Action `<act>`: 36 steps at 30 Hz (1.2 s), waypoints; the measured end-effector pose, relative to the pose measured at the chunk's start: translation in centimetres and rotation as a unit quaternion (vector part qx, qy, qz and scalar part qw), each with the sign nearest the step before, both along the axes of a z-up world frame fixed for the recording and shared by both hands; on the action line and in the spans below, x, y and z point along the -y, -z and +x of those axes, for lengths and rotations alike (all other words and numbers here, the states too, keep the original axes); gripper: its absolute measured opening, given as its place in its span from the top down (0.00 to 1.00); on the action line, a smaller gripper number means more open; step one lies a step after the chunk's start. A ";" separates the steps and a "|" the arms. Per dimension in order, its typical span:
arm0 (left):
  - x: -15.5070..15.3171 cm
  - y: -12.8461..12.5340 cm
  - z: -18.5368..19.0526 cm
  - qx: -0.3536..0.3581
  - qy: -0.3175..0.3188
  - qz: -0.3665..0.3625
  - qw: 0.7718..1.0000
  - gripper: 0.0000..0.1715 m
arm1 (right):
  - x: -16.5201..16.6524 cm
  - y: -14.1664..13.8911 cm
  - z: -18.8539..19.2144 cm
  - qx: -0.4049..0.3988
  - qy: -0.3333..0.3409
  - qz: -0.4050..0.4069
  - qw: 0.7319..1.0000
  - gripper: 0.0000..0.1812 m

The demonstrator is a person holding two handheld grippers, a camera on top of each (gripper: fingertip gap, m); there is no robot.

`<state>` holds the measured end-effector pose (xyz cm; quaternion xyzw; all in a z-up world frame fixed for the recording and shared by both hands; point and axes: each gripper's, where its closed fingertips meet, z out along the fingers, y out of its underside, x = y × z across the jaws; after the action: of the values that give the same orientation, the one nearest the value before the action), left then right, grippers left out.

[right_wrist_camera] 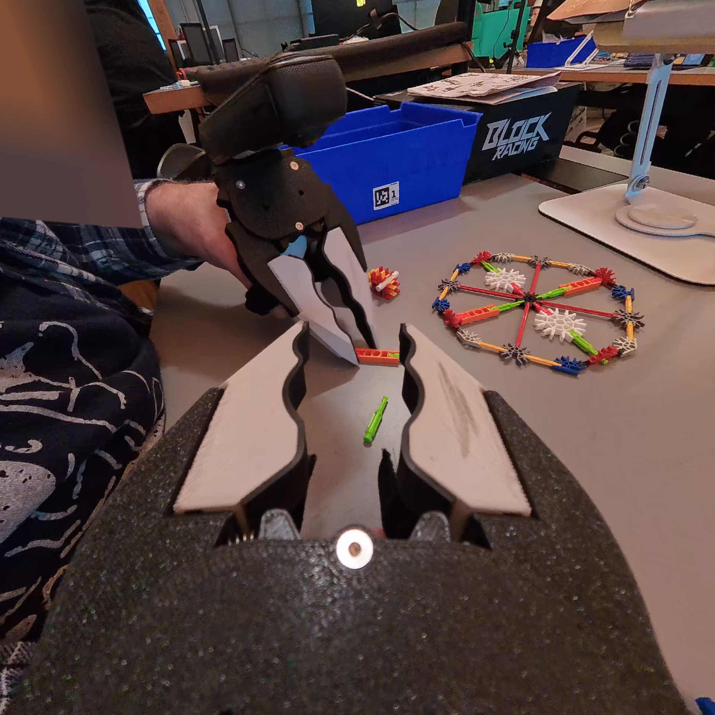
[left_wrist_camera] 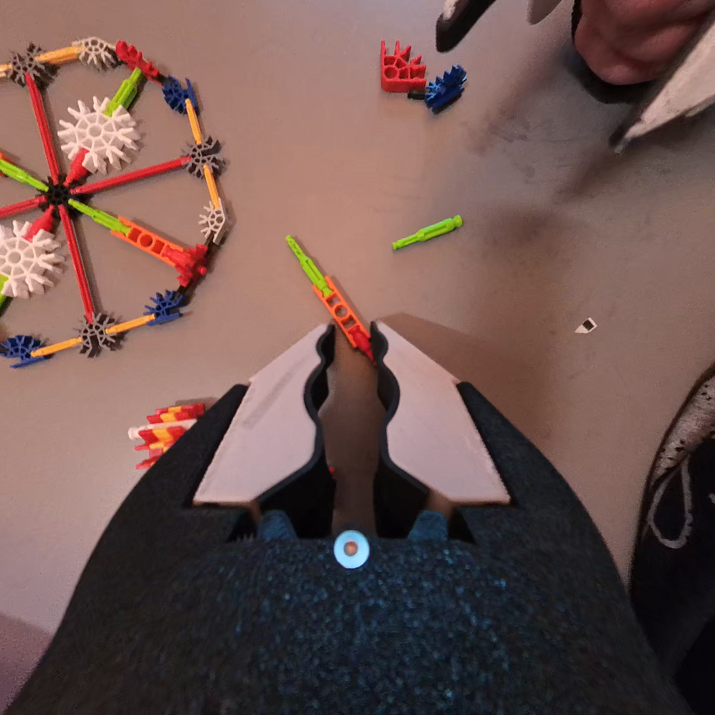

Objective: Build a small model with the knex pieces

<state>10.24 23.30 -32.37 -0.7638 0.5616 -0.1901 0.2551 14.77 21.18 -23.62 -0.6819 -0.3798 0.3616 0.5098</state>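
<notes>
On the matte grey table, left gripper slightly parted around ribbed orange connector, right gripper wide, empty.

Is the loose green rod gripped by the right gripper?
No: the loose green rod lies flat on the table between the open fingers of the right gripper, untouched.

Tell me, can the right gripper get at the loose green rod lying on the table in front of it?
Probably yes. The right gripper has its jaws open, and the green rod lies alone on bare table between them. The left gripper sits farther off, at the orange piece.
</notes>
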 end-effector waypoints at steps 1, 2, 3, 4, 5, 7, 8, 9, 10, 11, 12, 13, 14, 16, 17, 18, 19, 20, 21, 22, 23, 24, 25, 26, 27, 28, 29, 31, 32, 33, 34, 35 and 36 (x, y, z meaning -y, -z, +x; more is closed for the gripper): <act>0.1 0.0 -0.1 0.000 -0.005 0.002 1.000 0.92 | 0.0 0.0 0.0 0.000 0.000 0.000 1.000 0.75; 0.2 0.0 -0.3 0.001 -0.010 0.006 1.000 0.94 | 0.0 -0.1 0.0 -0.001 0.000 0.001 1.000 0.75; 0.3 0.0 -0.4 0.002 -0.015 0.007 1.000 0.94 | 0.0 -0.1 0.0 -0.002 0.000 0.000 1.000 0.75; 0.4 0.0 -0.5 0.003 -0.021 0.006 1.000 0.94 | 0.0 -0.1 0.0 -0.002 0.000 0.000 1.000 0.75; 0.4 0.0 -0.7 0.004 -0.028 0.007 1.000 0.94 | 0.0 -0.1 0.0 -0.002 0.000 0.001 1.000 0.75; 0.4 0.0 -1.2 0.010 -0.049 0.004 0.999 0.95 | 0.1 -0.1 0.0 -0.002 -0.001 0.001 1.000 0.75; 0.4 0.0 -1.4 0.011 -0.062 0.003 0.998 0.95 | 0.1 -0.1 0.0 -0.003 -0.001 0.001 1.000 0.75; 0.4 0.0 -1.7 0.013 -0.077 0.001 0.997 0.95 | 0.1 -0.2 0.0 -0.003 -0.002 0.002 1.000 0.75; 0.4 0.0 -2.0 0.015 -0.092 -0.001 0.996 0.95 | 0.1 -0.2 0.0 -0.004 -0.002 0.002 1.000 0.75; 0.4 0.0 -2.2 0.018 -0.105 -0.001 0.994 0.95 | 0.1 -0.2 0.0 -0.005 -0.002 0.002 1.000 0.75; 0.6 0.0 -2.4 0.021 -0.117 -0.002 0.993 0.94 | 0.1 -0.3 0.0 -0.005 -0.002 0.003 1.000 0.75; 0.8 0.0 -2.4 0.025 -0.125 -0.006 0.992 0.94 | 0.1 -0.3 -0.1 -0.005 -0.003 0.003 1.000 0.75; 1.1 -0.1 -2.5 0.025 -0.131 -0.006 0.991 0.90 | 0.1 -0.3 0.0 -0.005 -0.002 0.003 1.000 0.75; 1.7 -0.1 -2.6 0.015 -0.127 -0.005 0.992 0.81 | 0.1 -0.2 0.0 -0.003 -0.001 0.003 1.000 0.75; 2.2 -0.2 -2.5 0.014 -0.119 -0.011 0.993 0.81 | 0.1 -0.1 0.0 -0.001 -0.001 0.002 1.000 0.75; 2.5 -0.2 -2.4 0.014 -0.113 -0.019 0.993 0.81 | 0.1 -0.1 0.1 0.002 0.001 0.003 1.000 0.75; 2.8 -0.2 -2.3 0.016 -0.109 -0.026 0.994 0.81 | 0.1 -0.1 0.2 0.002 0.002 0.004 1.000 0.75; 3.0 -0.2 -2.0 0.021 -0.107 -0.031 0.994 0.81 | 0.1 -0.1 0.2 0.001 0.003 0.005 1.000 0.75; 3.3 -0.2 -1.7 0.025 -0.103 -0.037 0.994 0.81 | 0.0 -0.2 0.4 0.000 0.004 0.005 1.000 0.75; 3.6 -0.2 -1.4 0.028 -0.096 -0.040 0.994 0.81 | 0.0 -0.2 0.5 -0.001 0.006 0.005 1.000 0.75; 3.7 -0.2 -1.3 0.025 -0.090 -0.034 0.995 0.81 | 0.0 -0.2 0.6 0.000 0.007 0.006 1.000 0.75; 3.7 -0.1 -1.3 0.018 -0.087 -0.029 0.996 0.81 | -0.1 -0.2 0.7 0.001 0.009 0.007 1.000 0.75; 3.9 -0.3 -1.3 0.018 -0.081 -0.032 0.996 0.80 | -0.1 -0.2 0.8 0.000 0.011 0.008 1.000 0.75; 4.2 -0.7 -1.1 0.031 -0.071 -0.039 0.996 0.80 | -0.1 -0.4 0.9 -0.003 0.013 0.010 1.000 0.75; 4.2 -1.2 -1.0 0.042 -0.065 -0.042 0.996 0.80 | -0.1 -0.6 1.0 -0.009 0.014 0.012 1.000 0.75; 4.0 -1.6 -1.4 0.047 -0.066 -0.036 0.996 0.78 | -0.2 -0.9 1.2 -0.015 0.016 0.013 1.000 0.75; 3.6 -2.0 -2.0 0.047 -0.066 -0.024 0.996 0.77 | -0.2 -1.1 1.3 -0.022 0.020 0.015 0.999 0.75; 2.7 -3.2 -3.4 0.050 -0.065 0.006 0.997 0.76 | -0.2 -1.9 1.6 -0.045 0.021 0.018 0.999 0.75; 2.3 -4.0 -4.2 0.057 -0.069 0.017 0.996 0.75 | -0.3 -2.5 1.9 -0.060 0.026 0.021 0.998 0.75; 1.9 -4.9 -4.9 0.067 -0.072 0.025 0.995 0.74 | -0.4 -3.1 2.3 -0.075 0.033 0.028 0.996 0.75; 1.4 -6.0 -5.7 0.078 -0.077 0.039 0.993 0.73 | -0.6 -3.6 2.7 -0.091 0.040 0.033 0.995 0.75; 0.8 -7.1 -6.7 0.085 -0.086 0.052 0.991 0.73 | -0.7 -4.1 3.1 -0.107 0.047 0.036 0.992 0.75; 0.3 -8.2 -7.8 0.086 -0.092 0.067 0.990 0.72 | -0.8 -4.6 3.5 -0.123 0.053 0.038 0.990 0.75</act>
<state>2.47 23.04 -24.20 -0.7742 0.4764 -0.1931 0.3693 18.30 22.00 -19.04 -0.6316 -0.2912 0.4006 0.5964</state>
